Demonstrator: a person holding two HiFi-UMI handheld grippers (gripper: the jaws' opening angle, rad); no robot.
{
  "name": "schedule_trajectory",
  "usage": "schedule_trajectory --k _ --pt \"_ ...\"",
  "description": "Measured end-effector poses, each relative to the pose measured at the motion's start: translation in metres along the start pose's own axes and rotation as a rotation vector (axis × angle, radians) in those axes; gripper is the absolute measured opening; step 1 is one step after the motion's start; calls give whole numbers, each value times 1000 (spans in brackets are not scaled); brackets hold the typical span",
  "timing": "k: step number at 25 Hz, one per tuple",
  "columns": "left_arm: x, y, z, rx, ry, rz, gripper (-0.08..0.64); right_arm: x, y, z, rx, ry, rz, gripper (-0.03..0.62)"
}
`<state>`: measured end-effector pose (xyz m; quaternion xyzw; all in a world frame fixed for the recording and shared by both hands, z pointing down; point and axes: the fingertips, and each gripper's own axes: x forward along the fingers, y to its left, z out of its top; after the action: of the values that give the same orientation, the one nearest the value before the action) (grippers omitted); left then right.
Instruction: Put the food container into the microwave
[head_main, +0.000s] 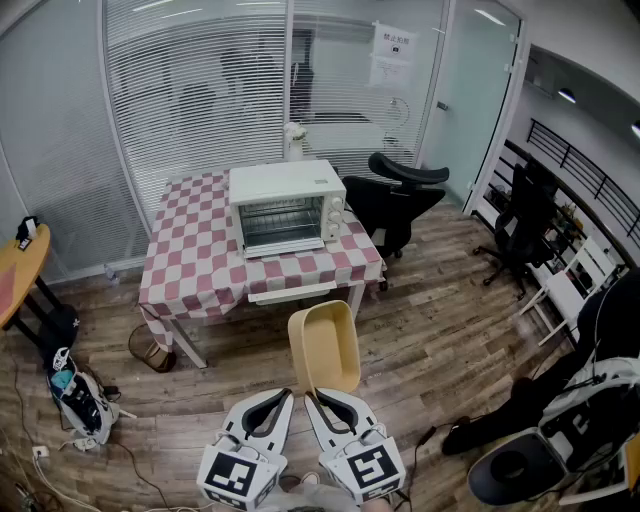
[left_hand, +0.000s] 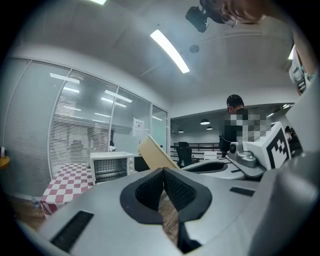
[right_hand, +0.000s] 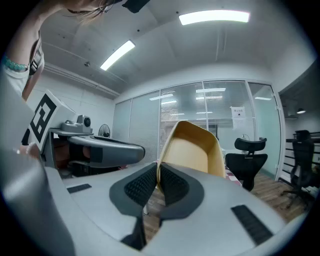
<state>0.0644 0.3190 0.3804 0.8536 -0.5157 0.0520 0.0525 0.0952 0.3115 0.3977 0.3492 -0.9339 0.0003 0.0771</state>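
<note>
The food container (head_main: 325, 345) is a beige, empty tub, held tilted up in the air above the wooden floor. My right gripper (head_main: 309, 394) is shut on its near rim; in the right gripper view the pads (right_hand: 172, 182) pinch the rim of the container (right_hand: 192, 150). My left gripper (head_main: 289, 394) sits just left of it, shut with nothing between its jaws (left_hand: 163, 172); the container (left_hand: 156, 154) shows to its right. The white microwave (head_main: 286, 207) stands with its glass door closed on the checkered table (head_main: 195, 265), well ahead of both grippers. It also shows small in the left gripper view, microwave (left_hand: 111, 166).
Black office chairs (head_main: 400, 195) (head_main: 520, 235) stand right of the table. A basket (head_main: 150, 350) sits by the table's left leg, a bag (head_main: 75, 395) lies on the floor at left, and a round yellow table (head_main: 20, 265) is at the far left. Glass walls with blinds close the back.
</note>
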Motion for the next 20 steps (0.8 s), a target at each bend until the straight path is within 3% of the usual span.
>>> schedule_trajectory --k 7,14,20 --pt "8 -2 3 -3 -22 6 12 0 -9 1 32 -56 12 17" --pt "22 -1 -9 -12 36 -9 12 11 -20 -9 56 -23 21 17" --pt "53 21 -4 -19 28 -50 12 35 -46 -3 51 -28 -33 17"
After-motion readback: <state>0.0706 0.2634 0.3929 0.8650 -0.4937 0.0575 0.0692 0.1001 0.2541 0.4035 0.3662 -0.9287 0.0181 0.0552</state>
